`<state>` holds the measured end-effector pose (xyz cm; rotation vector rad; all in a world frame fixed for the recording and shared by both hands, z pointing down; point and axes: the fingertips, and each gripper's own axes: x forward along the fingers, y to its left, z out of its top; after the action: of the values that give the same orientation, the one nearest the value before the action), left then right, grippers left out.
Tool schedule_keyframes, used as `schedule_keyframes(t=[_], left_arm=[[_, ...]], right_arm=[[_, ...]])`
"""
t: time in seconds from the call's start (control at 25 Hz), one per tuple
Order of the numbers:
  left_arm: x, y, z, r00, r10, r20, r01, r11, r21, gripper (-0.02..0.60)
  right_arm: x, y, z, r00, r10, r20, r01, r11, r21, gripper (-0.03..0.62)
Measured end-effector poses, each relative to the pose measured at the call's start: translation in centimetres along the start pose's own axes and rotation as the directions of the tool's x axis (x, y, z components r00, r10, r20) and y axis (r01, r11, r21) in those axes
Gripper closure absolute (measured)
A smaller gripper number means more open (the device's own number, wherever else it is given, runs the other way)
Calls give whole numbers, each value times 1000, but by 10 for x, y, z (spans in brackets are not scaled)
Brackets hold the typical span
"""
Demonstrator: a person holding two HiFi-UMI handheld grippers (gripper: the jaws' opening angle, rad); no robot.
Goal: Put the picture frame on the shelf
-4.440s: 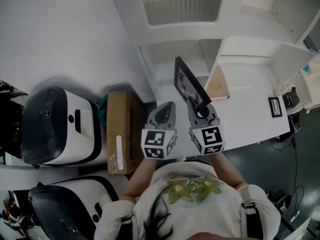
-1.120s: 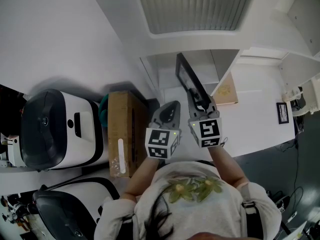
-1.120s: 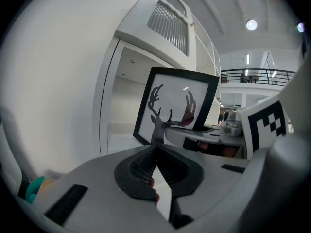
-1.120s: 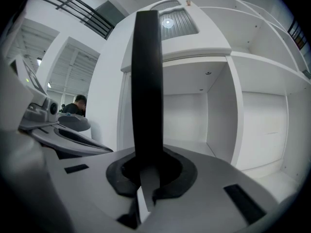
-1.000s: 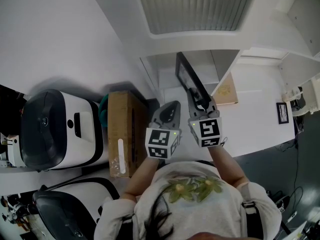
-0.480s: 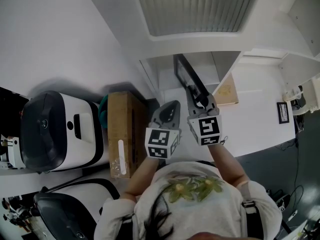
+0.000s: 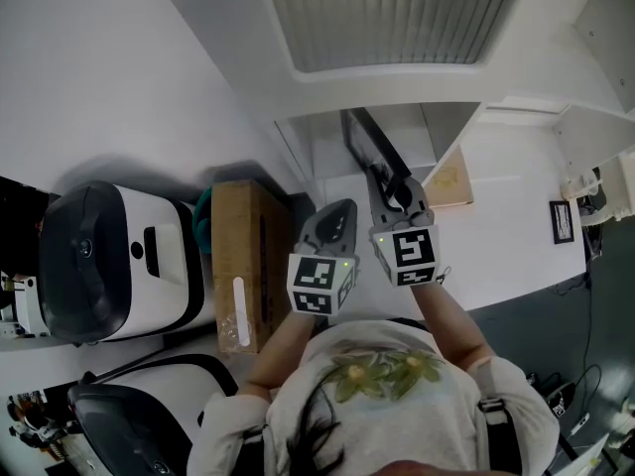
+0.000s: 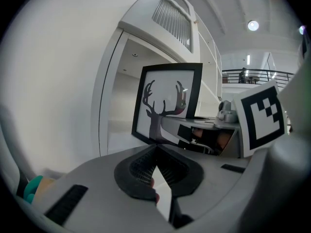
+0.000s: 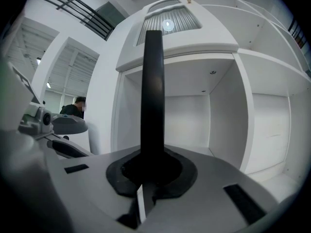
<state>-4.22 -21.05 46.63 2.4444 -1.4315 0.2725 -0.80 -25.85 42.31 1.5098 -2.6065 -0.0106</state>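
Nearby, the left gripper (image 7: pixel 335 214) idles at nine o'clock of its partner, clenched on nothing. The right gripper (image 7: pixel 395 192) clamps the picture frame (image 7: pixel 368 151) by its bottom edge alone, so the tall frame could pivot in the pads or clip the top lip of the shelf (image 7: pixel 401 130) opening. It stands upright, edge-on, at the jaws' twelve o'clock, just short of that compartment.

A white shelf unit (image 7: pixel 397 89) with open compartments is seen against a plain white wall (image 7: pixel 119 58), topped by a slatted panel (image 7: pixel 397 13). A cardboard box (image 7: pixel 238 266) and two white-and-black machines (image 7: pixel 119 256) are ranged along the wall's foot. Dark floor (image 7: pixel 566 315) is visible at lower right. A round ceiling lamp (image 8: pixel 252 25) is lit above a balcony railing (image 8: pixel 250 73).
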Motion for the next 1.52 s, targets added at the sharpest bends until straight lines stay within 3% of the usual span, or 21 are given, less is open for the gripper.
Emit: schedule_keyframes(t=[1.52], left_arm=[[7, 4, -6, 1000, 5, -15, -5, 1000, -14, 554]], right_arm=[[22, -2, 3, 1000, 16, 2, -16, 1000, 17, 559]])
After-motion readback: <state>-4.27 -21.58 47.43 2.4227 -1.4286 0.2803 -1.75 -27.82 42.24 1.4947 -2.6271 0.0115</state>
